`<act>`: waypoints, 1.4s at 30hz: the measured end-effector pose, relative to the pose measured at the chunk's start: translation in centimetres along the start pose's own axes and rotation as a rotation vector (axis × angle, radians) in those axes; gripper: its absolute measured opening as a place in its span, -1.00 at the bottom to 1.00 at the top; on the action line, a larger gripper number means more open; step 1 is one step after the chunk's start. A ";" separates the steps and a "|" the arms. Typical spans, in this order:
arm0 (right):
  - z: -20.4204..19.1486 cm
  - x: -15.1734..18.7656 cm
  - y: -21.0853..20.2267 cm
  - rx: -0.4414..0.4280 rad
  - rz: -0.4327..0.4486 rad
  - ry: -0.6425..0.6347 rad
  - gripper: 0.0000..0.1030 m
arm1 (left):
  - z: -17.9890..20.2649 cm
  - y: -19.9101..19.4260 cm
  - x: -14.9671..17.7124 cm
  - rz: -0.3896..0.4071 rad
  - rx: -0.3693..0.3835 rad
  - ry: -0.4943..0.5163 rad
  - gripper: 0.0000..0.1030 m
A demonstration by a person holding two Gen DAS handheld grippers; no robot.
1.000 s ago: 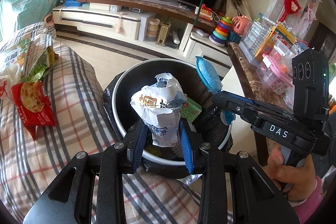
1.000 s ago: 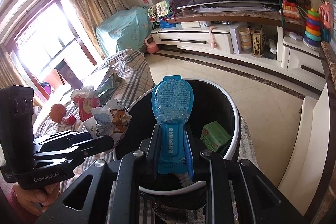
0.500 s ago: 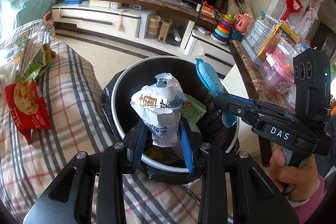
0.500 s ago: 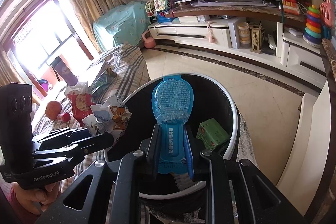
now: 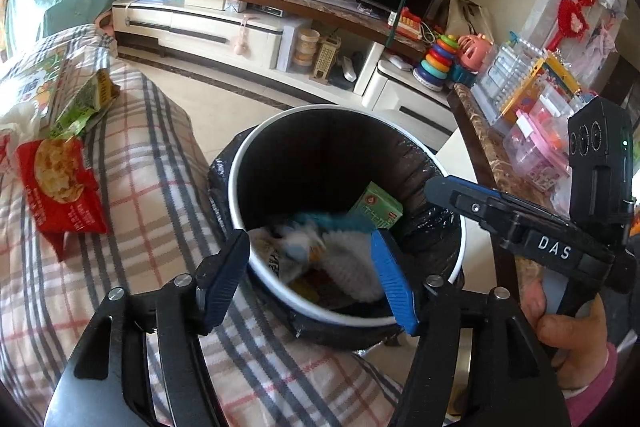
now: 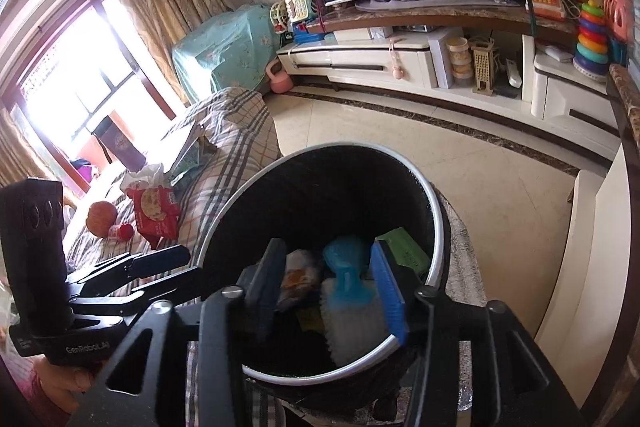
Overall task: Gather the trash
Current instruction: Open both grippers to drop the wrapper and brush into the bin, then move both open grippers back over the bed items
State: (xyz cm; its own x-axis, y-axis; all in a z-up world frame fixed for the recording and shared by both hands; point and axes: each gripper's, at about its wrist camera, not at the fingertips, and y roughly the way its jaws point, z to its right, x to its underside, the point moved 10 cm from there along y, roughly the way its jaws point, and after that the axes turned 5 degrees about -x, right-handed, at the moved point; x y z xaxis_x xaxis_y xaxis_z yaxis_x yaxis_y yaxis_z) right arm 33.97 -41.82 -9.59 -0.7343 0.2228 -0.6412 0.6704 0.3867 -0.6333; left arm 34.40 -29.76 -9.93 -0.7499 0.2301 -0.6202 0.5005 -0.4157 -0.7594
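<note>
Both claws hang over the trash bin, pointing down into it. Left gripper: jaws apart & opening, nothing clamped btwn the blue pads; past its tips, down in the bin, lies a blurred white snack bag w/ a white-and-blue wrapper just right of it. Further ahead & right of the left claw, a green carton leans on the bin's black liner. Right gripper: jaws apart & opening too, not pressing on anything; seen btwn its fingers is the same blue wrapper, its white crinkled end nearer the claw, and the snack bag beside the left finger. Green carton sits just beyond the right finger. Bin rim is white, and touches the plaid sofa cover on the left claw's left side. Well left of the left claw, on that cover: a red snack packet, a green packet behind it, white crumpled paper at the far edge. From the right claw's cam the red packet sits far left, w/ an orange round fruit and small red cup beside it. A hand w/ pink sleeve holds the right tool's grip, seen at the right of the left claw.
</note>
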 end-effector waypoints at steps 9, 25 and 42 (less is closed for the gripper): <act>-2.3 0.6 -0.9 -0.046 0.035 0.033 0.82 | -3.7 -3.6 2.7 0.035 -0.028 -0.084 0.41; -11.3 4.7 0.8 -0.134 -0.042 -0.038 0.94 | -14.6 -8.9 9.1 0.064 -0.164 -0.271 0.45; -19.5 8.0 5.7 -0.140 -0.116 -0.215 0.98 | -23.3 -12.4 11.5 0.104 -0.281 -0.381 0.45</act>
State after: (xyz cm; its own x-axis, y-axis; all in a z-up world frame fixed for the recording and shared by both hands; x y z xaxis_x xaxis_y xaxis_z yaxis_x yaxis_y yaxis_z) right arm 29.84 -20.40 -9.87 -0.7558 -0.0197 -0.6545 0.5506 0.5218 -0.6516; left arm 29.64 -1.42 -12.28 -0.7683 -0.1608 -0.6195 0.6395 -0.1535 -0.7533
